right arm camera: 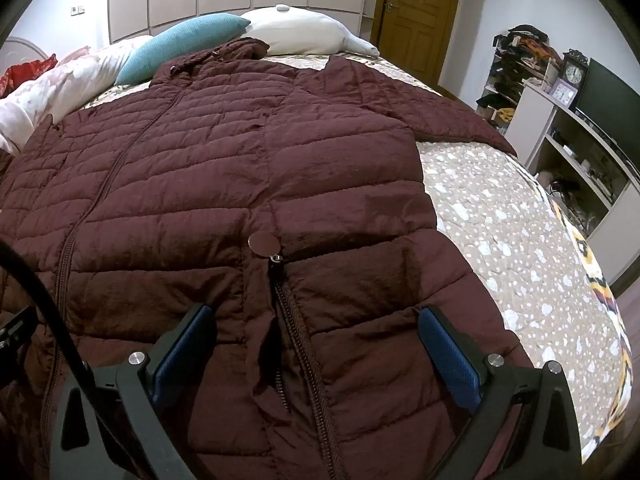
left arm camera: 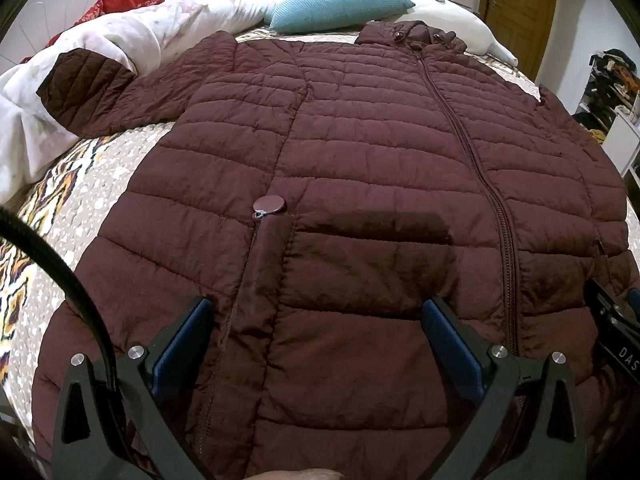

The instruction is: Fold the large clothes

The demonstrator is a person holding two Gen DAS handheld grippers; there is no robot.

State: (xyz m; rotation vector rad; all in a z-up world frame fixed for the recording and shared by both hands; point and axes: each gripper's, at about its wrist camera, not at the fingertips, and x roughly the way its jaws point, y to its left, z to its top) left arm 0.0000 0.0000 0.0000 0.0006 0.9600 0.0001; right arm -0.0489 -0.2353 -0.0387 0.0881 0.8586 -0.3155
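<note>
Both grippers, left gripper [left arm camera: 316,324] and right gripper [right arm camera: 314,332], are held wide apart and empty over the spread-flat quilted jacket [left arm camera: 360,160], seemingly so its hem can be gripped for folding.

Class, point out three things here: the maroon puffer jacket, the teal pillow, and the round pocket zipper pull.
maroon puffer jacket [left arm camera: 380,152]: left wrist view, quilted chest panel.
teal pillow [left arm camera: 340,6]: left wrist view, middle of its cover.
round pocket zipper pull [right arm camera: 264,243]: right wrist view, centre of the disc.
</note>
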